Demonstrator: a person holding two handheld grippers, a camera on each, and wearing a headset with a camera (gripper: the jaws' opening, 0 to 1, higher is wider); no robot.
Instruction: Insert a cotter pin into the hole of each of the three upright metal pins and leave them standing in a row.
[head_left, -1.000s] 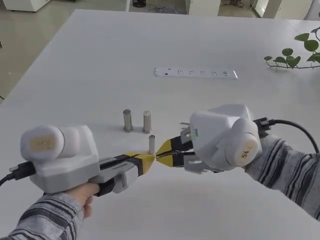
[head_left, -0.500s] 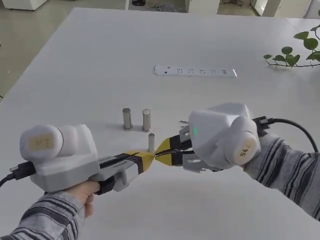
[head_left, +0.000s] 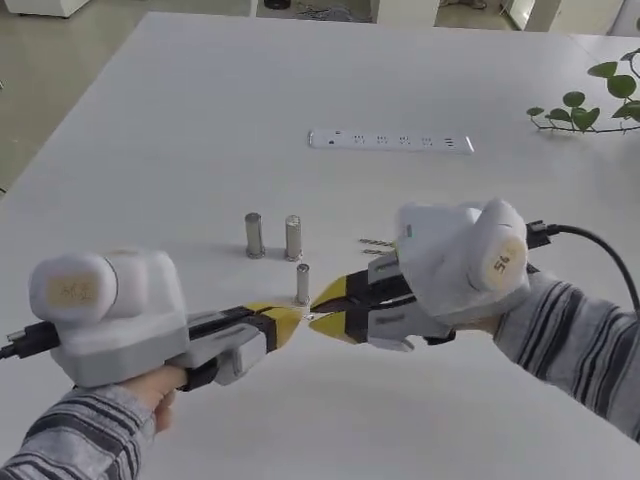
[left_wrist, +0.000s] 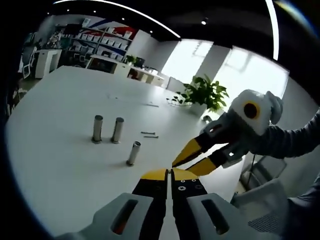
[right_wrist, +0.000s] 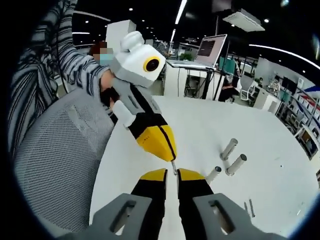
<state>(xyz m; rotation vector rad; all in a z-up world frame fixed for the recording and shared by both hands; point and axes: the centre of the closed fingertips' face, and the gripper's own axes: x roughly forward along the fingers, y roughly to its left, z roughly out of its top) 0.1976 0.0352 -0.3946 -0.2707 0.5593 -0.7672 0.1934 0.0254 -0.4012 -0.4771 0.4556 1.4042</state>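
Three short metal pins stand upright on the white table (head_left: 150, 150): two side by side (head_left: 254, 235) (head_left: 293, 238) and a third (head_left: 302, 284) nearer me. Just in front of that third pin, my two grippers meet tip to tip above the table. My left gripper (head_left: 292, 318) (left_wrist: 170, 172) comes in from the left, shut on a thin cotter pin (head_left: 308, 318) (right_wrist: 173, 167). The pin's free end pokes between the yellow jaws of my right gripper (head_left: 322, 312) (right_wrist: 175, 174), which stand slightly apart around it. Neither gripper touches the metal pins.
Loose cotter pins (head_left: 377, 243) lie on the table right of the standing pins. A white power strip (head_left: 391, 143) lies further back, and plant leaves (head_left: 590, 110) hang over the far right edge. A mesh chair (right_wrist: 55, 165) stands beside the table.
My right gripper has rolled and shifted slightly right, and its jaws have parted a little around the cotter pin. The left gripper has barely moved and the three metal pins stand as before.
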